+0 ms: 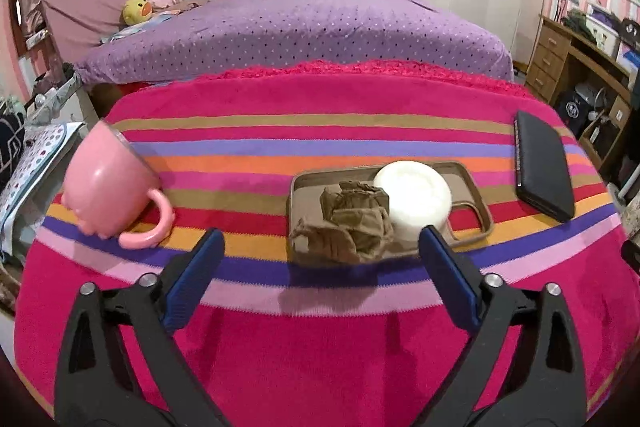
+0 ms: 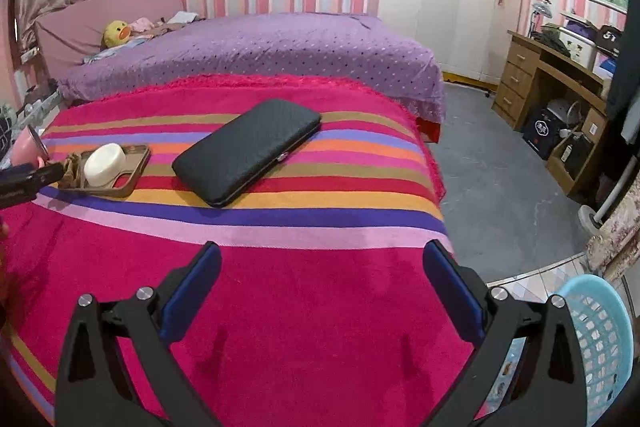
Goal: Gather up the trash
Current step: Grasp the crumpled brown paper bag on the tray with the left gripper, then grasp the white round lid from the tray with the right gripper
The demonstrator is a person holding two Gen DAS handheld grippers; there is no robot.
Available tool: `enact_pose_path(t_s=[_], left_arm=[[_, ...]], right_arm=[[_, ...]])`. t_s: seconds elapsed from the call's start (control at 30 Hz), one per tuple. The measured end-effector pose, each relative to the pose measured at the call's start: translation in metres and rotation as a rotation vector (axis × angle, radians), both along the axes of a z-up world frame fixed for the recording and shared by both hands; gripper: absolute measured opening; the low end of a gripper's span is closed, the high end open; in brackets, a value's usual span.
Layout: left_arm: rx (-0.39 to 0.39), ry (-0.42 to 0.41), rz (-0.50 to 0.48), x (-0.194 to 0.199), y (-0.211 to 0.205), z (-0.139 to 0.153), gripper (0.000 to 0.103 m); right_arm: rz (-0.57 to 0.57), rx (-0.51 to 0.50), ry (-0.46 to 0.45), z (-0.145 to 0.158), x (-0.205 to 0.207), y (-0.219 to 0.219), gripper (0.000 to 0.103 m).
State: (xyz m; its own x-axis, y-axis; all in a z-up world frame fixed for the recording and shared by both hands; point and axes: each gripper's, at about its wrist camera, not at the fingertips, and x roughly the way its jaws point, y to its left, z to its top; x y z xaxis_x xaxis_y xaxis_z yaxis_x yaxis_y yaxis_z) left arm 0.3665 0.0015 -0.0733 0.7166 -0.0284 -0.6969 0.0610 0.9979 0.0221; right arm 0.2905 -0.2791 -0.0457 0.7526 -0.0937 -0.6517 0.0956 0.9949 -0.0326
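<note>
Blue pads line the jaws of your left claw [image 1: 322,247], which stand wide apart with nothing between them but striped cloth. Straight ahead of that gap, just beyond the fingertips, lies the trash: a crumpled wad of brown paper [image 1: 348,225]. It rests on the near end of a tan phone case [image 1: 304,187] that lies open side up like a shallow tray, and part of the wad spills over the case's near edge. A white round soap-like block [image 1: 414,197] sits in the same case, touching the wad on its right and close to your right-hand pad. The wad's longer side runs roughly across your view, from lower left to upper right, so the jaws already straddle it; the risk, in my judgement, is catching the white block too.

Further out, a pink mug [image 1: 108,187] lies tipped on its side to the left, and a black wallet [image 1: 544,167] lies to the right, all on a striped pink blanket [image 1: 320,347].

Your right claw [image 2: 322,267] is also open and empty, above bare blanket, with the wad [image 2: 72,167] far off to its left. A light blue basket [image 2: 600,347] stands on the floor at its lower right. Your left hand is clearly the nearer one.
</note>
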Motion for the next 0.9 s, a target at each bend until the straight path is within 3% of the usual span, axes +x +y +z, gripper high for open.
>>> enact_pose_path(t_s=[0.03, 0.1, 0.13, 0.27, 0.43, 0.63, 0.9], left_arm=[[0.01, 0.013, -0.013, 0.004, -0.003, -0.004, 0.081], [0.011, 0.042, -0.033, 0.01, -0.006, -0.01, 0.054], [-0.001, 0.053, -0.04, 0.012, -0.007, -0.011, 0.051], [-0.035, -0.001, -0.054, -0.001, -0.004, -0.001, 0.05], [0.0, -0.045, -0.035, -0.024, 0.018, 0.012, 0.05], [-0.013, -0.033, 0.062, -0.03, 0.067, 0.014, 0.05], [0.009, -0.04, 0.142, -0.029, 0.113, 0.01, 0.05]], right_arm=[[0.002, -0.005, 0.004, -0.001, 0.003, 0.002, 0.098], [0.008, -0.013, 0.009, -0.003, 0.008, 0.007, 0.098], [0.011, -0.017, 0.011, -0.004, 0.011, 0.009, 0.098], [0.011, -0.024, 0.0, -0.001, 0.015, 0.023, 0.098], [0.047, -0.016, -0.03, 0.009, 0.023, 0.055, 0.098], [0.105, 0.013, -0.039, 0.018, 0.044, 0.113, 0.098], [0.18, 0.029, -0.003, 0.007, 0.084, 0.179, 0.098]])
